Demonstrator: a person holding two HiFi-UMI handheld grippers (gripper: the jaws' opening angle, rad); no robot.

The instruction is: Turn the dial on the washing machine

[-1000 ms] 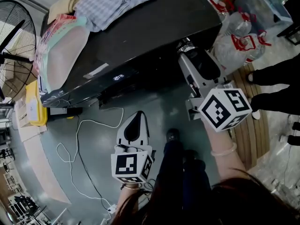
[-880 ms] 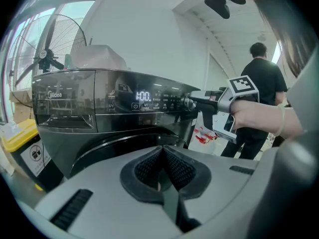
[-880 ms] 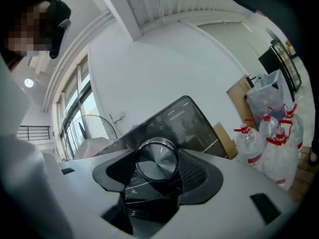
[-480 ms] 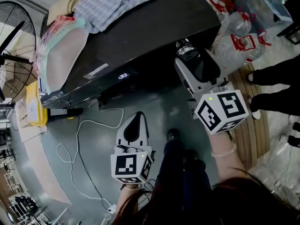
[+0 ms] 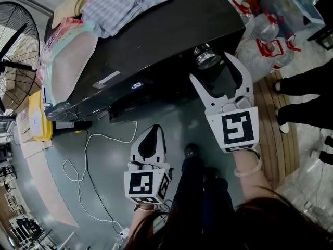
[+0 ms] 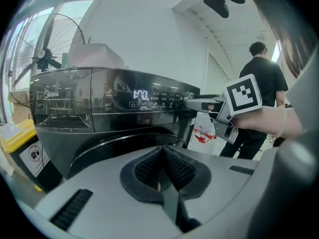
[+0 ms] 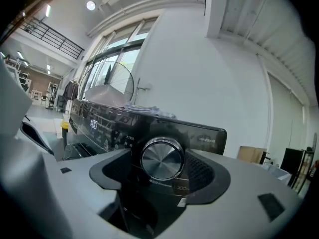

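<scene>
The black washing machine (image 5: 156, 40) has a silver dial (image 5: 206, 57) at the right end of its front panel. My right gripper (image 5: 210, 66) straddles the dial, one jaw on each side. Its jaws are opening, and in the right gripper view the dial (image 7: 161, 158) sits between the pads (image 7: 207, 176) with a small gap on both sides. My left gripper (image 5: 151, 134) hangs lower, away from the machine, with jaws shut on nothing (image 6: 162, 171). The lit display (image 6: 141, 94) glows on the panel.
Clothes (image 5: 125, 1) and a plastic bag (image 5: 67, 56) lie on the machine's top. A fan (image 5: 15, 30) and a yellow bin (image 5: 37, 116) stand at left. A white cable (image 5: 88, 155) runs over the floor. Water bottles (image 5: 265, 40) and a standing person (image 5: 307, 87) are at right.
The right gripper has rolled about its axis at the dial and its jaws have spread apart off it. The left gripper has stayed where it was.
</scene>
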